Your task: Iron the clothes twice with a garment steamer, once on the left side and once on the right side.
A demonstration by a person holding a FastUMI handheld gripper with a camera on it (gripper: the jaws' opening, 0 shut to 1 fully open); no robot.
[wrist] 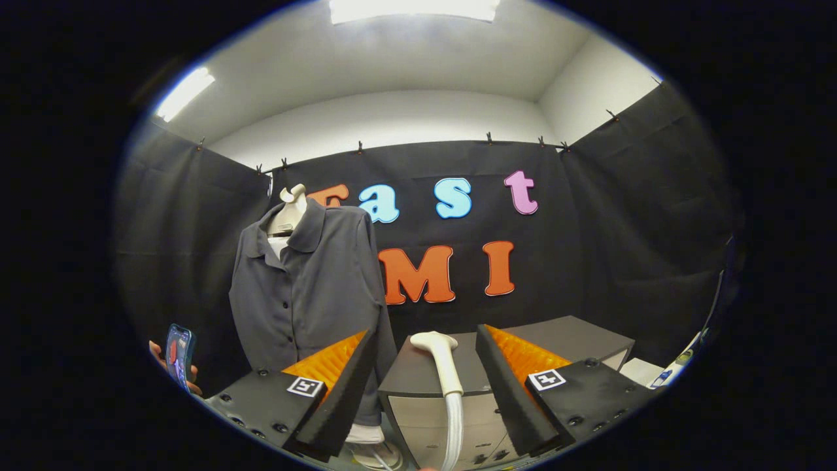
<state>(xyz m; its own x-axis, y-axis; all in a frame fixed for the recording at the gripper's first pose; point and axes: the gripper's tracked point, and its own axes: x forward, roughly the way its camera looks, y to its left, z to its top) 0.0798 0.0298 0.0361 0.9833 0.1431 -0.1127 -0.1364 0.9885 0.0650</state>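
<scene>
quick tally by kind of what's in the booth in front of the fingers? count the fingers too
Shirts: 1, grey shirt on a mannequin
Steamer heads: 1, white steamer between the open fingers, on its hose
Cabinets: 1, grey cabinet
Phones: 1, phone in a hand
Fingers: 2
Mannequins: 1
Total: 7

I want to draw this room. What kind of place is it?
Probably a small test booth: black cloth walls, a grey button-up shirt on a stand, a white steamer handle between the open gripper fingers.
</scene>
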